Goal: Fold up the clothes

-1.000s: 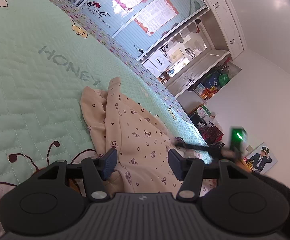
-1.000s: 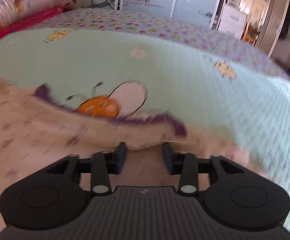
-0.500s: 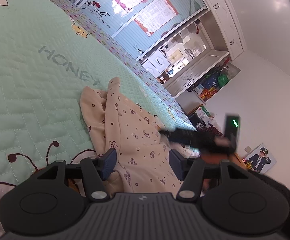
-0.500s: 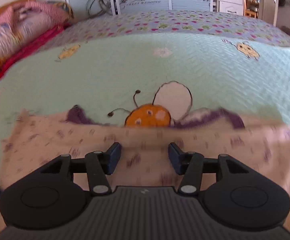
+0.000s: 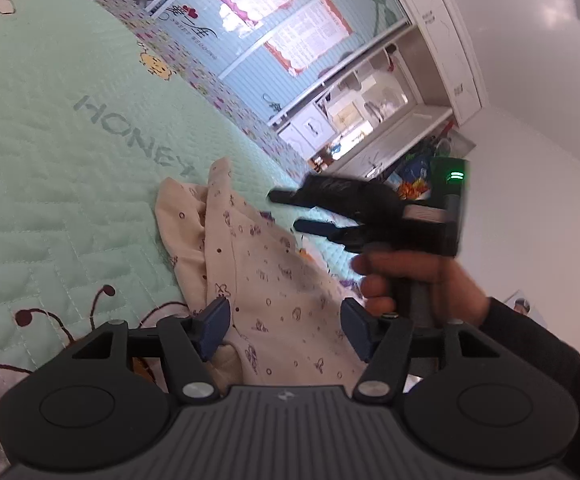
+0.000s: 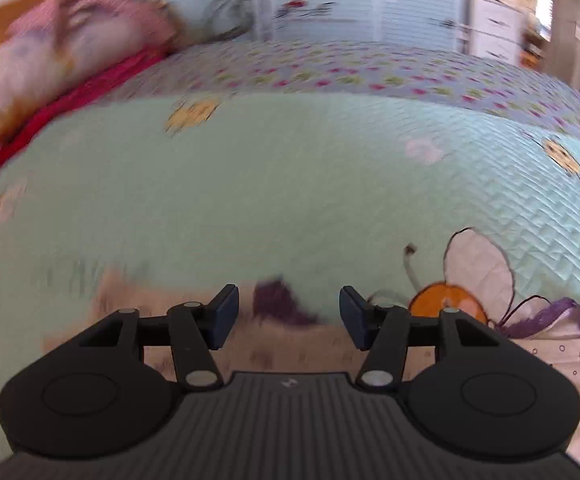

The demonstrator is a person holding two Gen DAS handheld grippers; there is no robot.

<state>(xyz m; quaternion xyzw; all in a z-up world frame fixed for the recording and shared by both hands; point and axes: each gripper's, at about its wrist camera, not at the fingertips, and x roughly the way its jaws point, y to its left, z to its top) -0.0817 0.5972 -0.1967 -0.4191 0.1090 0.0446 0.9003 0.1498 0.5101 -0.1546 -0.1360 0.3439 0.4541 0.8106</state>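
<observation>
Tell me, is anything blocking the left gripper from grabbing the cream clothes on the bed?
Nothing visible does. The left gripper is open with the cream garment lying right between its fingers. The right gripper, also open, hovers farther out above the cloth, off to the side.

The right gripper [image 5: 285,212], closed down on the garment [image 5: 273,280] a second ago, now has its jaws spread and empty, raised above the cloth. In the left view, the hand [image 5: 418,284] holding it now appears beside the left gripper.
</observation>
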